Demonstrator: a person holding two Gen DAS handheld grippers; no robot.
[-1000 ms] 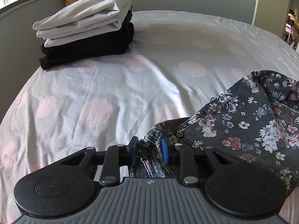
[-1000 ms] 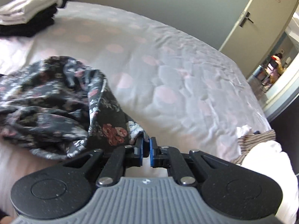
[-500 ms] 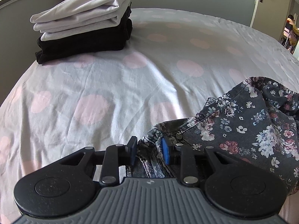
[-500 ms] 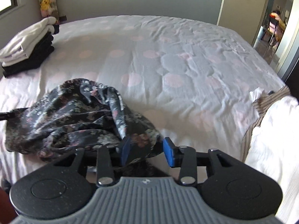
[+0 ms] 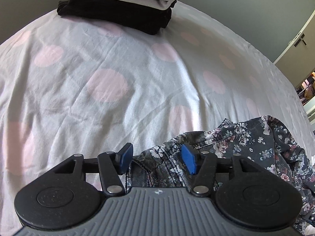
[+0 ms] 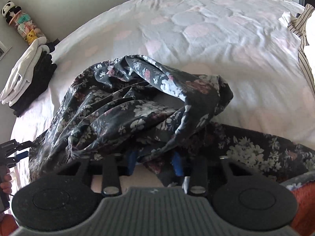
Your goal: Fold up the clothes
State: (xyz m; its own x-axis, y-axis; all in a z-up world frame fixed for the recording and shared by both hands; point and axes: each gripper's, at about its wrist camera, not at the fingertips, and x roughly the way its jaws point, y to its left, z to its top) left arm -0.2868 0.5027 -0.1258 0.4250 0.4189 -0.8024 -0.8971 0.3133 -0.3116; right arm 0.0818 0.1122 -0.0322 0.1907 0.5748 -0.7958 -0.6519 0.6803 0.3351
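Note:
A dark floral garment (image 6: 141,106) lies crumpled on the bed near its front edge; it also shows in the left wrist view (image 5: 256,149). My left gripper (image 5: 156,160) is open, its blue pads (image 5: 188,158) standing wide on either side of the garment's seamed edge. It shows small at the left of the right wrist view (image 6: 17,151). My right gripper (image 6: 154,162) is open with a fold of the floral cloth draped over and between its partly hidden pads (image 6: 177,164).
The bed has a white sheet with pink dots (image 5: 106,84). A folded stack of white and black clothes (image 5: 126,2) sits at the far corner, also in the right wrist view (image 6: 29,74). Striped and white laundry (image 6: 303,25) lies at the right. Plush toys (image 6: 21,23) stand by the wall.
My left gripper opened wider and let go of the garment edge, tilting down toward the sheet. My right gripper, shut a second ago, opened and moved in low under the floral cloth.

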